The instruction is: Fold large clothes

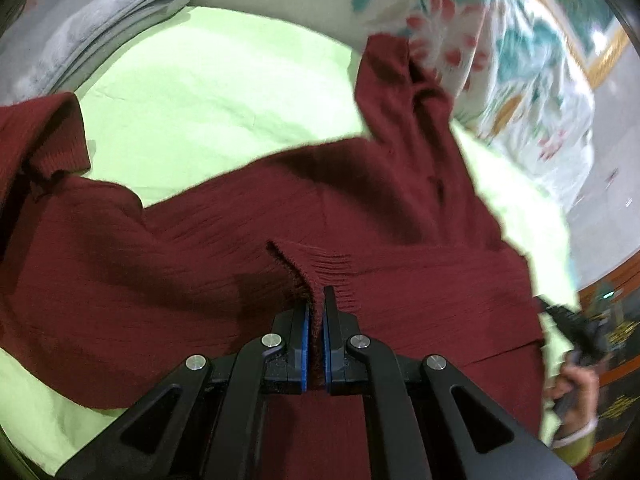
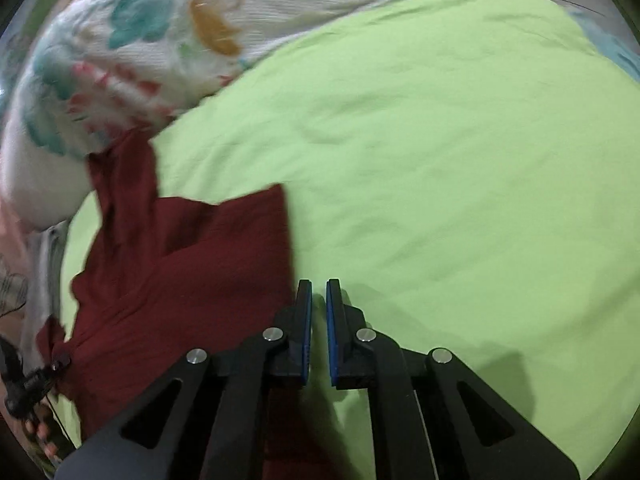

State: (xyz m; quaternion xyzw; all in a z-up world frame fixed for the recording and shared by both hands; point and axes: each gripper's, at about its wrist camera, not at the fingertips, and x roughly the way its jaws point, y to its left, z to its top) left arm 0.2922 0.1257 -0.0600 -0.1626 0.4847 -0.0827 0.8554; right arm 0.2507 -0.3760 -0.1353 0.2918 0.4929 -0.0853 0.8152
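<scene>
While your left gripper point(image 1: 316, 304) pinches a ribbed edge of the maroon sweater point(image 1: 200, 264) spread on the green sheet point(image 1: 208, 92), your right gripper point(image 2: 319, 300), nearly closed on nothing beside the sweater's edge, probably must grasp it next.

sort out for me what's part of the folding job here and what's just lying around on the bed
Part of the job:
- maroon knit sweater, spread on the green sheet
- left gripper, shut on the sweater's ribbed edge
- right gripper, nearly shut over bare sheet beside the sweater, holding nothing

Just lying about:
- folded grey cloth
- floral quilt
</scene>
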